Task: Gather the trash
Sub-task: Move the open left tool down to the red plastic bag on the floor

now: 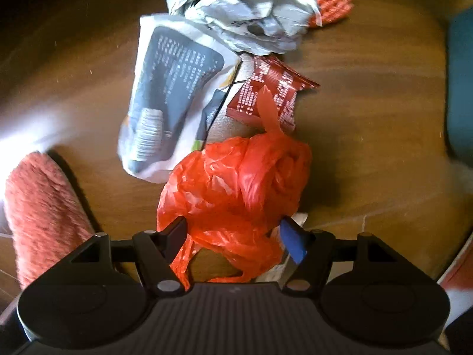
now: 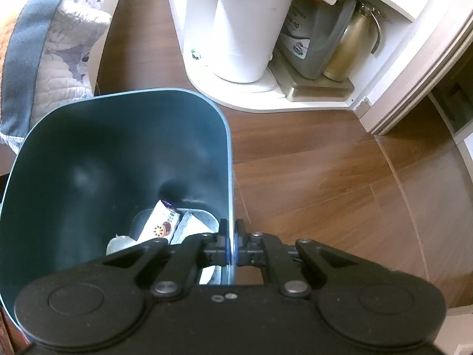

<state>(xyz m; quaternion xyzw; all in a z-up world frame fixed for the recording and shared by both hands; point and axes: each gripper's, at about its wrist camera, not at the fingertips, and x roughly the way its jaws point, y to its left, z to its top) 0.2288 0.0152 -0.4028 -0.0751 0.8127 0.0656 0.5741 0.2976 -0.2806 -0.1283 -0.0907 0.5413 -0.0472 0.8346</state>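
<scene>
In the left wrist view, my left gripper (image 1: 233,227) is open, its fingers on either side of a crumpled orange plastic bag (image 1: 236,183) on the wooden floor. Beyond the bag lie a white and grey wrapper (image 1: 168,94), a red foil wrapper (image 1: 272,91), crumpled grey paper (image 1: 245,20) and a red foam net (image 1: 334,0). In the right wrist view, my right gripper (image 2: 232,242) is shut on the near right rim of a dark teal trash bin (image 2: 118,159). Inside the bin lie a snack packet (image 2: 164,222) and white scraps (image 2: 192,224).
A pink fuzzy slipper (image 1: 41,219) lies left of the bag, and the teal bin's side (image 1: 461,82) shows at the right edge. By the bin stand a white shelf unit (image 2: 266,94) with a white bucket (image 2: 248,29), a grey jug (image 2: 313,32) and a gold kettle (image 2: 351,47). A quilt (image 2: 59,59) hangs at left.
</scene>
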